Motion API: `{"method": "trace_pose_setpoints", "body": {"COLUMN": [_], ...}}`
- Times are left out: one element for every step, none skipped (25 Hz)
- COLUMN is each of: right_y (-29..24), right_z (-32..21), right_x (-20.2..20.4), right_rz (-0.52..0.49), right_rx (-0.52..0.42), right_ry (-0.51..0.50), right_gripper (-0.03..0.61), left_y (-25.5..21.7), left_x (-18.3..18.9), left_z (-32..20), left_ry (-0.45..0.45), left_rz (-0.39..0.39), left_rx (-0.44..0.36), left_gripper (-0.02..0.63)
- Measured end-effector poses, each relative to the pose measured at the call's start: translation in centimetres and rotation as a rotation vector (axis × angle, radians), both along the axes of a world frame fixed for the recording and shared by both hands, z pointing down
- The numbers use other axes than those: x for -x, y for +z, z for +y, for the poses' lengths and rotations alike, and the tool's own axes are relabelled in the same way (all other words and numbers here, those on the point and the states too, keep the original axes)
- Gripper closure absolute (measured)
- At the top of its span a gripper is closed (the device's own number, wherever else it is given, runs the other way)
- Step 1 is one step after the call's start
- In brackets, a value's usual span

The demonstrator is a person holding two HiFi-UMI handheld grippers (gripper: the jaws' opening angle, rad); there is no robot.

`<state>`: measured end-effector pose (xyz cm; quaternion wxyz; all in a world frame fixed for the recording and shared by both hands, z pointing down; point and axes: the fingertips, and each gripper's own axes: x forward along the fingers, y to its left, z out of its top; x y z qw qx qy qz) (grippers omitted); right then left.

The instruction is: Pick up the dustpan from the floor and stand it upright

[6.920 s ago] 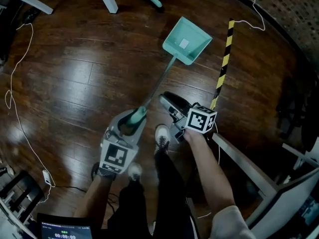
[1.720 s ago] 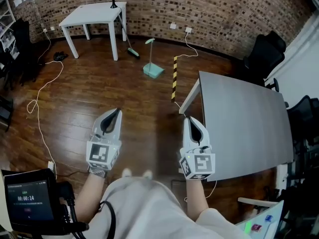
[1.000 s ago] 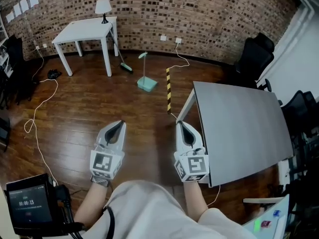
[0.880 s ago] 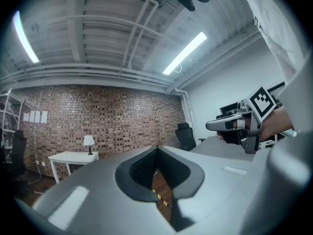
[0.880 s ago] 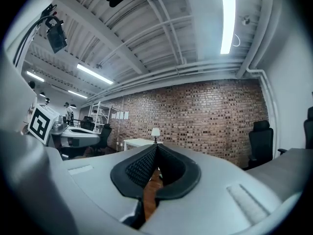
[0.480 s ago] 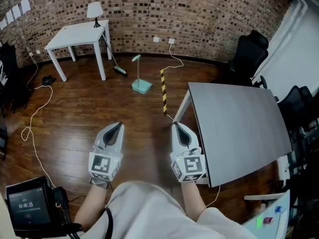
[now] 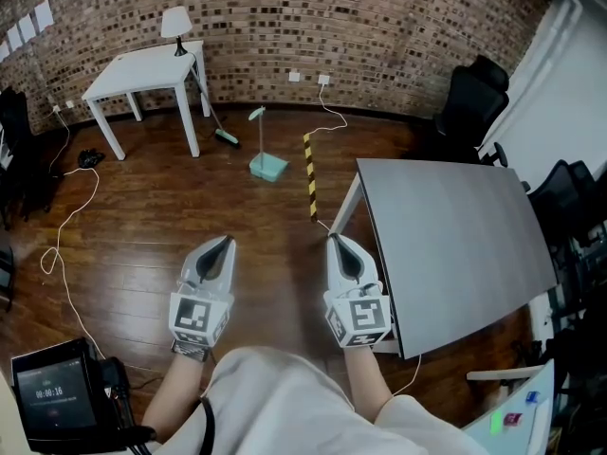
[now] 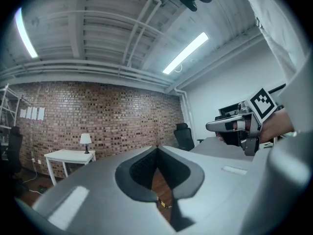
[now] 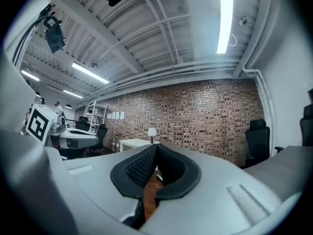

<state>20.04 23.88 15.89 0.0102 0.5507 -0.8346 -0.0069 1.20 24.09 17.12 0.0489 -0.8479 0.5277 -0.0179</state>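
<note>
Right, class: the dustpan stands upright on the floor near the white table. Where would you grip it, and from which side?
Take the handle, high up, just below its wider top end. It rises as a thin straight pole from the dustpan, so come in level from the near side; the broom stands beyond it to the left.

Dustpan is mint, table white, floor strip striped yellow-black.
</note>
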Motion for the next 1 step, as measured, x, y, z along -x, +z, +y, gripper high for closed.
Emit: {"method": "trace_pose_setpoints", "body": {"right_y": [0.02], "right_z": [-0.15], "right_x": [0.05], "right_rz": [-0.004], "right_rx": [-0.001], "right_ry": [0.0], "right_gripper": [0.567], "left_y": [0.04], "left_x": [0.06], "left_z": [-0.11], "left_ry": [-0.002], "left_rz": [0.001], "left_rx": [0.004], "left_gripper": [0.612]}}
